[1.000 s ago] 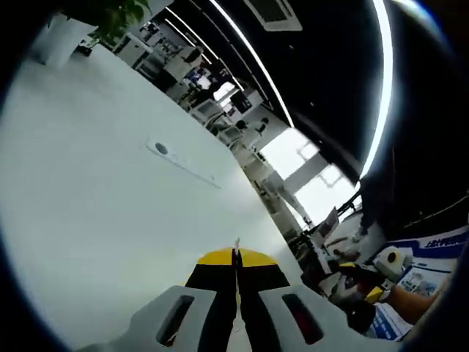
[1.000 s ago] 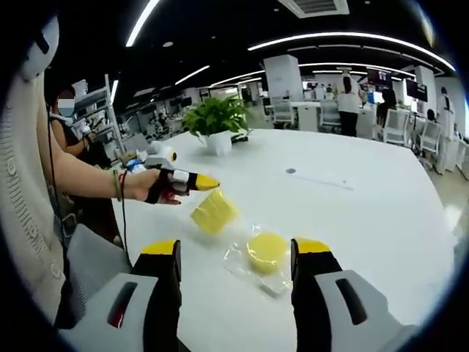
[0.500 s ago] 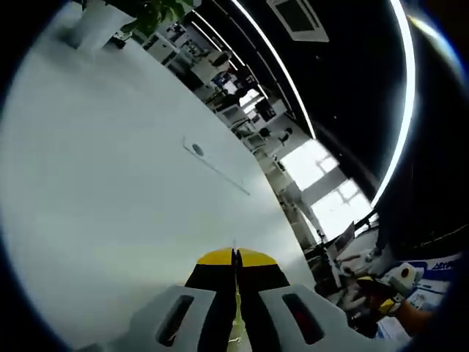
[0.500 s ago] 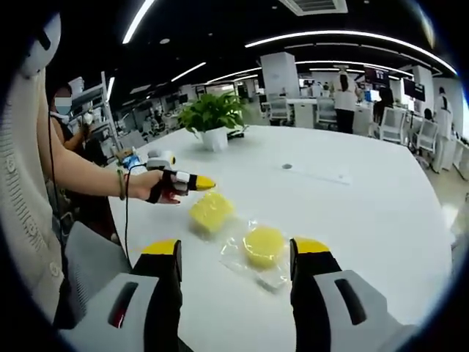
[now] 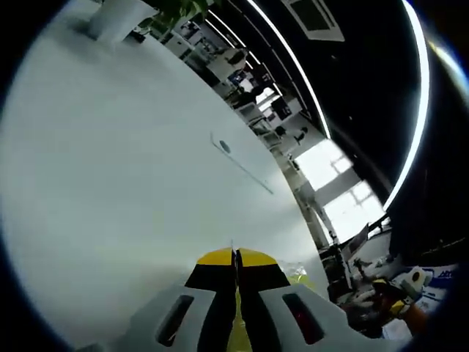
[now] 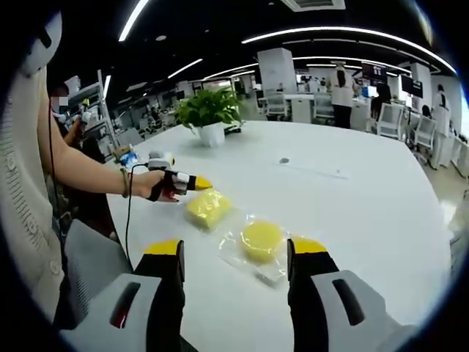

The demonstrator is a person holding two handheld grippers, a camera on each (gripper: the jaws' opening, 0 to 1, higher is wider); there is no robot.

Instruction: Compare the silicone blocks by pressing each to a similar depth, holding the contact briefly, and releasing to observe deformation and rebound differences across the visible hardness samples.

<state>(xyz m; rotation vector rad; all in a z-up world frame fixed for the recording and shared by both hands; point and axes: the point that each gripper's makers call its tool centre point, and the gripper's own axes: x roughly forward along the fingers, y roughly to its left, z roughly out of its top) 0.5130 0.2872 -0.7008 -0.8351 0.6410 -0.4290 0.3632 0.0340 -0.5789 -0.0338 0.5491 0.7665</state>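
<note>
On the smooth white table (image 6: 352, 213), near the plant (image 6: 207, 110), two soft yellow blocks: one square (image 6: 205, 207), one round (image 6: 261, 240) in clear plastic. My left gripper (image 6: 196, 182) is clenched empty; my right gripper (image 6: 236, 253) gapes.

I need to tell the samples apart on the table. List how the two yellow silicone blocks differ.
Shape: the square block looks roughly square with corners, while the round block is a disc.
Wrapping: the round block lies on a clear plastic bag; whether the square block has a wrapper cannot be told.
Position: the square block lies right by the closed left tongs; the round block lies between the open right tongs.
Both are yellow and rest on the white table.
</note>
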